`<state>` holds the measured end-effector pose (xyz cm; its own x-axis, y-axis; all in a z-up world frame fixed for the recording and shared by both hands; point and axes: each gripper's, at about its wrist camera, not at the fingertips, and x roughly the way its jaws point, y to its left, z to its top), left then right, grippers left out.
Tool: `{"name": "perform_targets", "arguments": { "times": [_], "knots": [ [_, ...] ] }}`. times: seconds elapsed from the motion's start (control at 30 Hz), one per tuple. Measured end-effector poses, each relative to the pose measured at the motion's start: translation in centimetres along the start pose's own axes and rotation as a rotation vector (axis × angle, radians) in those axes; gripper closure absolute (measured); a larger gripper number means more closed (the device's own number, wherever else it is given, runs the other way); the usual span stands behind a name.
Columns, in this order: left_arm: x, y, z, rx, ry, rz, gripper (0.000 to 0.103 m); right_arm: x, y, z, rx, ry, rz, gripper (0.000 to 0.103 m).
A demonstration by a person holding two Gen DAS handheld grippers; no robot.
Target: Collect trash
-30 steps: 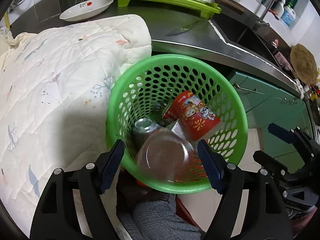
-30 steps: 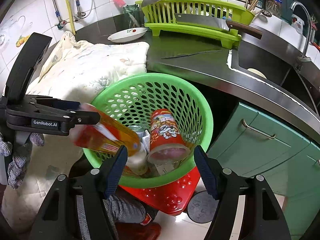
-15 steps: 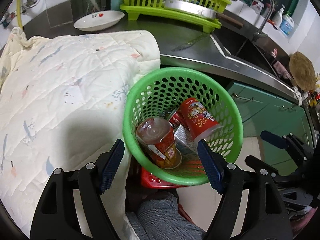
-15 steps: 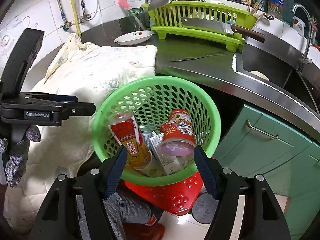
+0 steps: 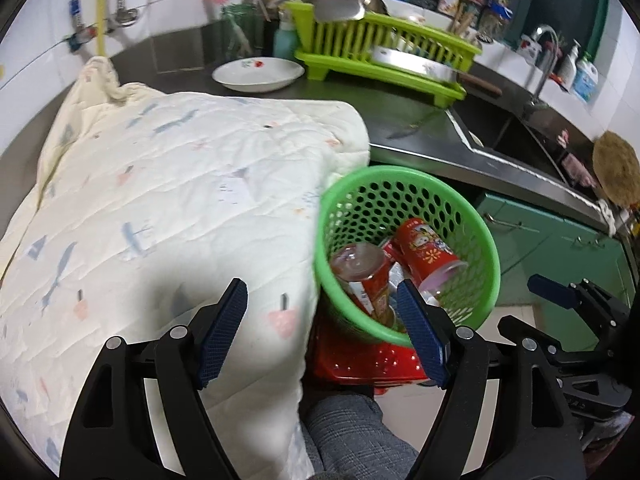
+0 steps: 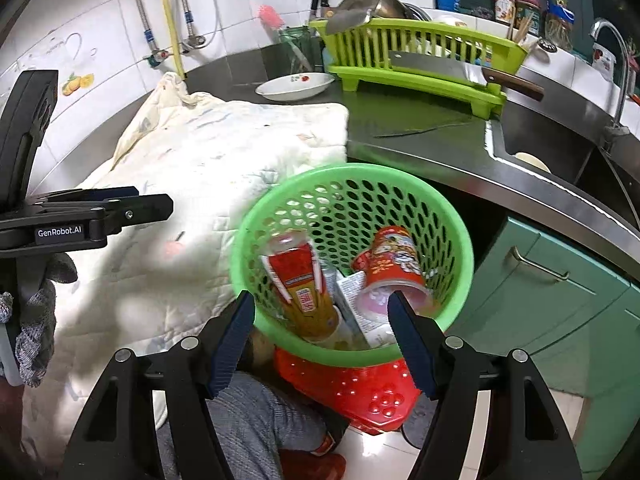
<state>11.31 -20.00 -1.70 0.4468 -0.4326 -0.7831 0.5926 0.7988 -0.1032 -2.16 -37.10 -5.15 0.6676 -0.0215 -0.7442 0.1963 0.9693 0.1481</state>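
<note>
Left hand-held gripper [image 5: 322, 330] is seen spread and still widening, nothing pinched; the bottle [image 5: 362, 276] has been dropped into the green basket [image 5: 400, 176] at its 3 o'clock. Right hand-held gripper [image 6: 322, 338] is spread, empty. One more piece done, looks like.

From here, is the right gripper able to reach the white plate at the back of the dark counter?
Probably yes: the right gripper is open and empty, and the white plate sits uncovered, though the green basket and quilt lie between.
</note>
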Motion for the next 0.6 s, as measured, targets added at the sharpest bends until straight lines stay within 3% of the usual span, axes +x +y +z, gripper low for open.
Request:
{"name": "perform_targets", "arguments": {
  "times": [0.6],
  "knots": [
    [-7.1, 4.5, -3.9, -0.102, -0.166, 0.106, 0.008, -2.3, 5.3, 0.3, -0.023, -0.071, 0.010, 0.026]
  ]
}}
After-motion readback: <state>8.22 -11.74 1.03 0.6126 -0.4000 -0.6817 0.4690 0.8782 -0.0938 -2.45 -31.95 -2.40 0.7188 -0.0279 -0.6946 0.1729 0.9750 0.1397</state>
